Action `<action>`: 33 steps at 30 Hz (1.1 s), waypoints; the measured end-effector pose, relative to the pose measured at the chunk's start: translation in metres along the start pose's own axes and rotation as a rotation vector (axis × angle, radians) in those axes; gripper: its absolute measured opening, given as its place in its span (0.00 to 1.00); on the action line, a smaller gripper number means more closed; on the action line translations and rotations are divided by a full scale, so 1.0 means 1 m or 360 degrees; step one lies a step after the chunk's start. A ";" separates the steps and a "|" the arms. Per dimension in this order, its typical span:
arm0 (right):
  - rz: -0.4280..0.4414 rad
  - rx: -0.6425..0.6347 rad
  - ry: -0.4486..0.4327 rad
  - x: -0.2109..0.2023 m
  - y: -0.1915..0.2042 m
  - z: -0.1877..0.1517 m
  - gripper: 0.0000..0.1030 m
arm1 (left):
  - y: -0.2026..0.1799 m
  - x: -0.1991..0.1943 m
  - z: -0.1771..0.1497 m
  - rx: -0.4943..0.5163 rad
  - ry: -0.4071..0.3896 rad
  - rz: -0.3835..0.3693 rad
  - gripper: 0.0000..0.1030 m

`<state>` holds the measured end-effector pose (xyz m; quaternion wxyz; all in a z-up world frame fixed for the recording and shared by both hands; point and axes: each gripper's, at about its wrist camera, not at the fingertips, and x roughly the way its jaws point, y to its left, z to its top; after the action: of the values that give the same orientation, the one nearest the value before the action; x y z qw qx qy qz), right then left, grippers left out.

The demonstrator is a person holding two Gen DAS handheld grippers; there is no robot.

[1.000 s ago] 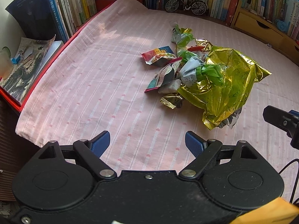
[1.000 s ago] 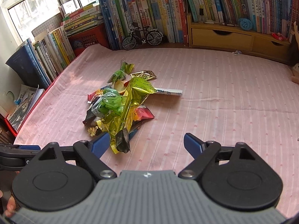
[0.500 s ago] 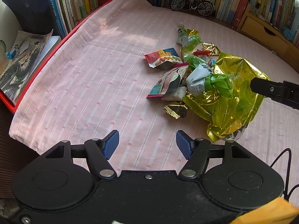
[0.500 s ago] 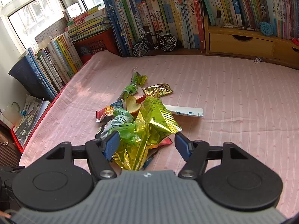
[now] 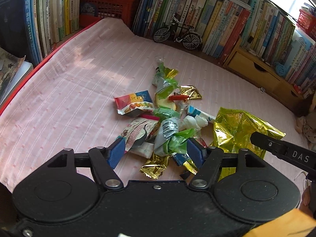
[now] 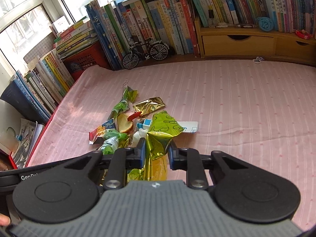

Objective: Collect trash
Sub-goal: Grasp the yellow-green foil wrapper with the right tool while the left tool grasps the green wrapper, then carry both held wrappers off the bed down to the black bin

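Left wrist view: the left tool (image 5: 156,150) hangs low over a pile of snack wrappers (image 5: 158,122) on a pink striped cloth (image 5: 69,90). Its blue fingers (image 5: 116,152) are spread wide on either side of a crumpled green and white wrapper (image 5: 171,136), gripping nothing. A large gold foil bag (image 5: 235,130) lies at the right of the pile, with the right tool's black arm (image 5: 282,152) crossing in front of it.

Right wrist view: the right tool (image 6: 157,153) has its fingers drawn close together, pinching a fold of the gold foil bag (image 6: 160,136). Beyond it lie a bread slice (image 6: 124,125) and a small gold sachet (image 6: 149,105). Books (image 6: 150,17) and a model bicycle (image 6: 145,51) line the far edge.
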<state>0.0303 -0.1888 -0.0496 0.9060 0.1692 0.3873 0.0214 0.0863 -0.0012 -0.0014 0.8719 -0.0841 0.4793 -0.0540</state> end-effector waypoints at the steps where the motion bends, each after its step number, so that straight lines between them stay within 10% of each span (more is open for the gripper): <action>1: -0.0018 0.0018 -0.0010 -0.004 -0.006 0.001 0.25 | -0.007 0.005 0.002 0.0027 0.0005 -0.0011 0.69; 11: -0.0187 0.0096 -0.0045 -0.036 -0.051 -0.021 0.23 | -0.045 0.069 0.007 0.0150 0.0108 0.0069 0.70; 15: -0.0215 0.0119 -0.0027 -0.044 -0.062 -0.035 0.23 | -0.043 0.083 0.005 0.0147 0.0153 0.0092 0.46; 18: -0.0215 0.0148 -0.0026 -0.048 -0.069 -0.039 0.23 | -0.048 0.073 0.004 0.0187 0.0097 0.0044 0.31; 33: 0.0036 0.0398 -0.0084 -0.061 -0.074 -0.031 0.23 | -0.054 -0.021 -0.015 0.0152 -0.0096 -0.0146 0.31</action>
<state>-0.0411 -0.2601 -0.0508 0.8874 0.2857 0.3611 -0.0213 0.0621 -0.0517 0.0187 0.8857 -0.0659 0.4452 -0.1142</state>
